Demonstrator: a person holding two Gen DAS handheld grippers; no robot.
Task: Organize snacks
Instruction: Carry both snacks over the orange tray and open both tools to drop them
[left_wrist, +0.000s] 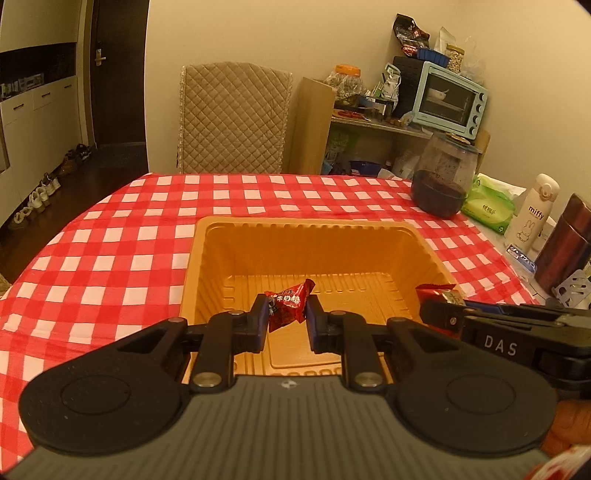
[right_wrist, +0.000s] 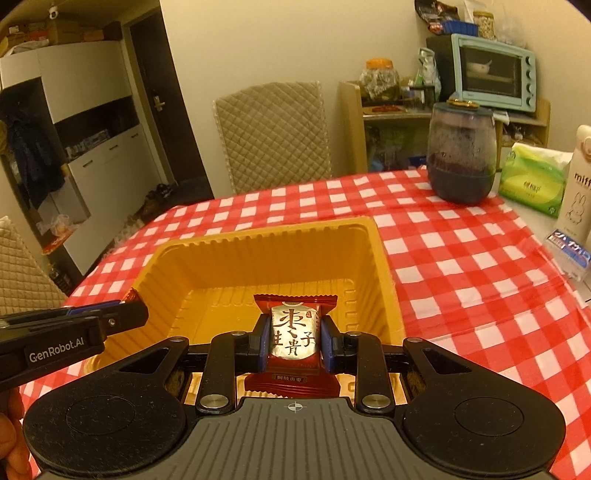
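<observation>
The left gripper (left_wrist: 286, 314) is clamped on a crumpled red packet (left_wrist: 286, 302), the right gripper (right_wrist: 293, 341) on a flat snack (right_wrist: 293, 332); both hover over the near end of the yellow tray (right_wrist: 380, 266). The crumpled packet, pinched at one corner, may slip or twist free. The tray's near rim is hidden beneath the grippers, and the left packet's label is unreadable.

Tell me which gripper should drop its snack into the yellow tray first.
Either, probably: both hang over the yellow tray. The left gripper and right gripper each clamp a red packet, and the tray floor below looks bare.
</observation>
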